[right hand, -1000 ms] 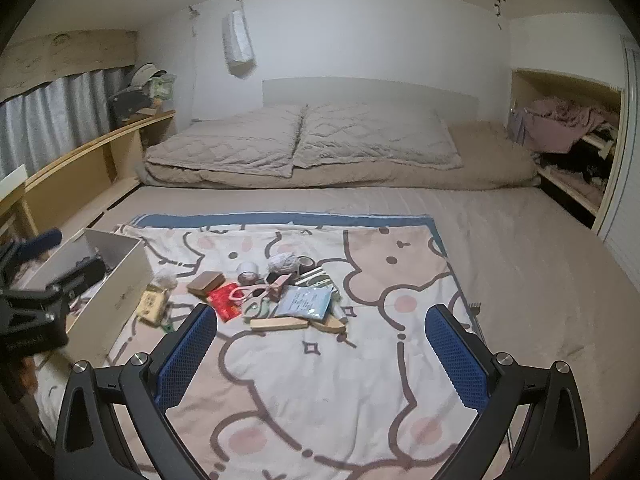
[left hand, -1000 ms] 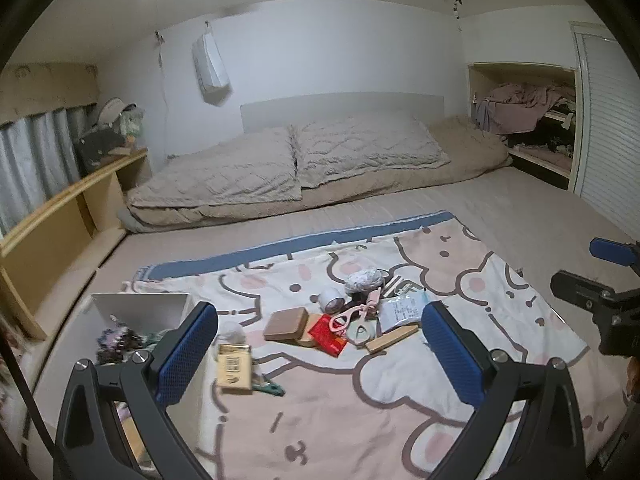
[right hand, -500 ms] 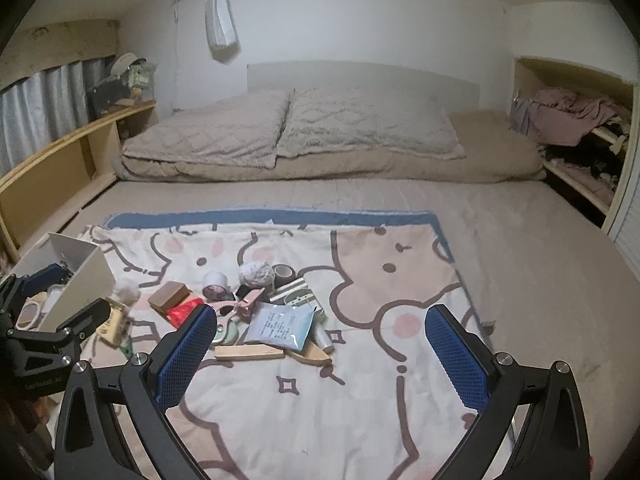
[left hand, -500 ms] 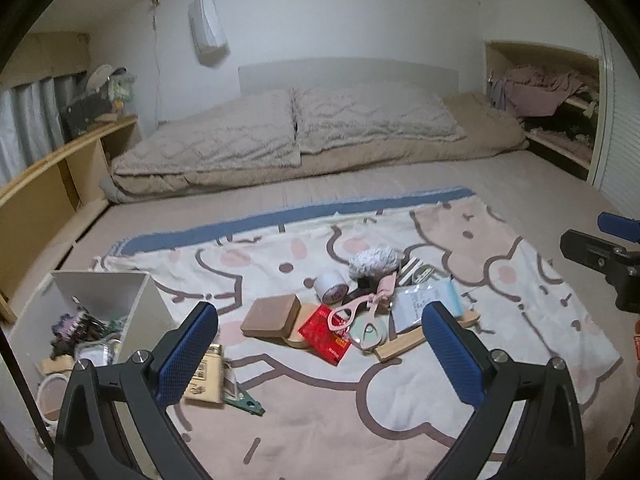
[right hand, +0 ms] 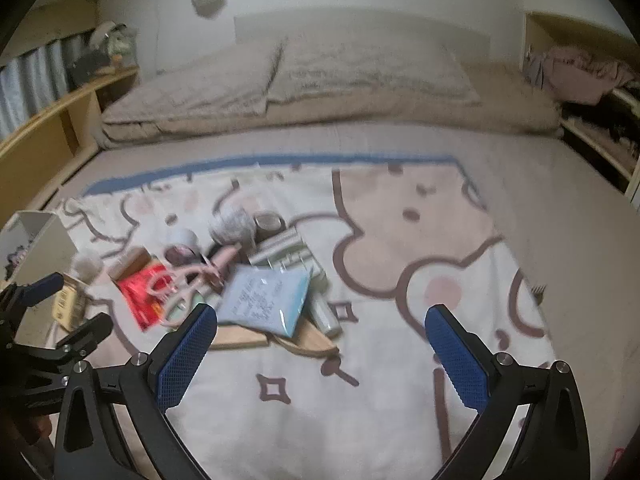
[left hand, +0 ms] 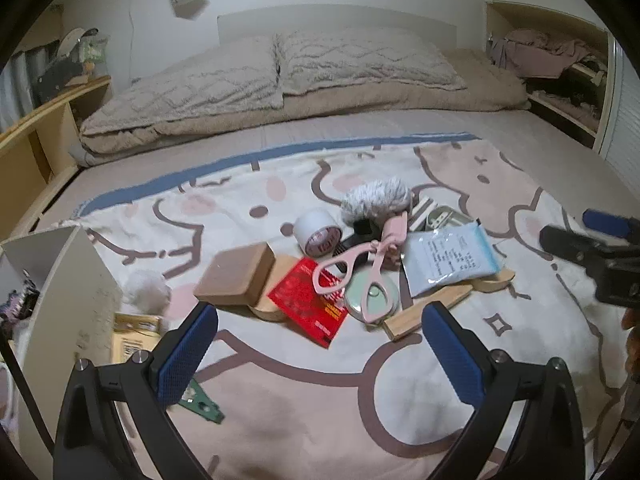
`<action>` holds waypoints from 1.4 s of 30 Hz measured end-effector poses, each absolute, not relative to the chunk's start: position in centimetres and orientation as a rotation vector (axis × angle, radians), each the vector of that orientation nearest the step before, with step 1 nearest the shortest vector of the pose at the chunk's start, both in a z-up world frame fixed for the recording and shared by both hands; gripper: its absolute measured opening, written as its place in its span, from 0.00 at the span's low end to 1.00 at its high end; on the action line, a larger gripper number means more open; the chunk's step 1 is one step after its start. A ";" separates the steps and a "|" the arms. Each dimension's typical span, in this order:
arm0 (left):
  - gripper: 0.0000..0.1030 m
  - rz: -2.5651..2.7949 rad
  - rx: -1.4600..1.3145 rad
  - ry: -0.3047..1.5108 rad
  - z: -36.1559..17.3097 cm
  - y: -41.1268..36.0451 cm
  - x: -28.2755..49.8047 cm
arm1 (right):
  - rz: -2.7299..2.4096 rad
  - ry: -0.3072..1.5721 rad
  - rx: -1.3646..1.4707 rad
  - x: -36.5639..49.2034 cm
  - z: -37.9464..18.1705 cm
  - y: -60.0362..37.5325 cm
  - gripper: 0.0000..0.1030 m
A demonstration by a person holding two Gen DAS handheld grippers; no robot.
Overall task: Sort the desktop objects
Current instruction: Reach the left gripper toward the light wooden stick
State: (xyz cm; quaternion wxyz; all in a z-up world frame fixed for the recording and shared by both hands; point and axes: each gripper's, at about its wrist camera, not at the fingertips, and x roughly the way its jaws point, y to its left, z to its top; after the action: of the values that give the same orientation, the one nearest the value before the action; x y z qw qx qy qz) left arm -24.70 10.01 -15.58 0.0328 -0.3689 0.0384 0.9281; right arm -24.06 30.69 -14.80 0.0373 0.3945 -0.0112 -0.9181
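1. Both grippers have come closer to the pile of objects than half a second ago; the clutter now fills more of each view, and the white storage box [left hand: 76, 280] sits nearer at the left gripper's side.
2. From the left gripper [left hand: 320, 352], the pile lies straight ahead on the cartoon-print blanket [left hand: 460, 184], just beyond the fingertips and not touching them. From the right gripper [right hand: 320, 352], it lies ahead and to the left.
3. Nearest the left gripper is a red packet [left hand: 308, 300], with pink scissors [left hand: 360, 268] lying across it and over a pale green round case [left hand: 372, 294].
4. A brown block [left hand: 236, 272] rests left of the packet on a wooden piece; a white tape roll [left hand: 318, 232] and a fluffy grey object [left hand: 376, 200] lie behind.
5. A light blue pouch [left hand: 450, 258] lies on the right over a wooden strip [left hand: 428, 308].
6. Beside the box sit a white pompom [left hand: 146, 290] and a yellow carton [left hand: 132, 336].
7. The left gripper is spread wide, holding and touching nothing.
8. The right gripper is likewise wide apart and empty; its view is blurred, so small items there are hard to identify.
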 end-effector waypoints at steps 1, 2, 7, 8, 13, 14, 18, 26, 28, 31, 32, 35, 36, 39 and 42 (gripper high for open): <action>1.00 2.842 -1.134 0.120 -15.9 10.2 -24.8 | -2.809 -0.040 1.229 -24.3 -15.3 30.8 1.00; 1.00 2.822 -1.141 0.139 -16.3 10.5 -24.9 | -2.802 -0.040 1.252 -24.6 -15.9 30.8 1.00; 1.00 2.761 -1.194 0.265 -18.7 12.0 -25.3 | -2.772 0.019 1.361 -25.7 -18.8 30.9 1.00; 1.00 2.759 -1.202 0.284 -19.1 12.1 -25.3 | -2.766 0.024 1.380 -25.9 -19.3 30.8 1.00; 1.00 2.717 -1.260 0.320 -21.1 12.2 -25.7 | -2.738 0.041 1.435 -26.9 -20.7 30.7 1.00; 1.00 2.709 -1.276 0.305 -21.4 12.0 -25.9 | -2.734 0.051 1.443 -27.1 -21.0 30.6 1.00; 1.00 2.679 -1.341 0.189 -22.0 10.6 -26.8 | -2.716 0.089 1.482 -27.8 -22.0 30.4 1.00; 1.00 2.717 -1.427 0.054 -22.8 8.3 -28.8 | -2.706 0.107 1.477 -28.6 -22.6 30.9 1.00; 1.00 2.730 -1.436 0.022 -23.0 7.9 -29.2 | -2.704 0.122 1.470 -28.8 -22.7 30.7 1.00; 1.00 2.728 -1.443 0.020 -23.0 8.0 -29.5 | -2.693 0.124 1.456 -29.3 -22.7 30.5 1.00; 1.00 2.727 -1.443 0.022 -23.1 8.1 -29.5 | -2.680 0.125 1.446 -29.3 -22.7 30.4 1.00; 1.00 2.726 -1.431 0.038 -23.1 8.3 -29.3 | -2.654 0.139 1.411 -29.0 -22.6 30.0 1.00; 0.99 2.728 -1.430 0.034 -23.0 8.3 -29.3 | -2.655 0.148 1.404 -28.9 -22.6 29.9 1.00; 0.99 2.723 -1.433 0.011 -22.9 7.8 -29.1 | -2.641 0.141 1.394 -28.8 -22.5 29.7 1.00; 0.99 2.738 -1.440 0.017 -22.9 7.5 -28.6 | -2.626 0.156 1.389 -28.5 -22.5 29.0 1.00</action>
State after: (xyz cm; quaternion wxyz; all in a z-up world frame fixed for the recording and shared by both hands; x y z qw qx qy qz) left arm -28.56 7.52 -22.88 0.0240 -0.4654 0.0054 0.8848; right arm -28.45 29.02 -22.49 0.0831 0.4653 0.0523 -0.8797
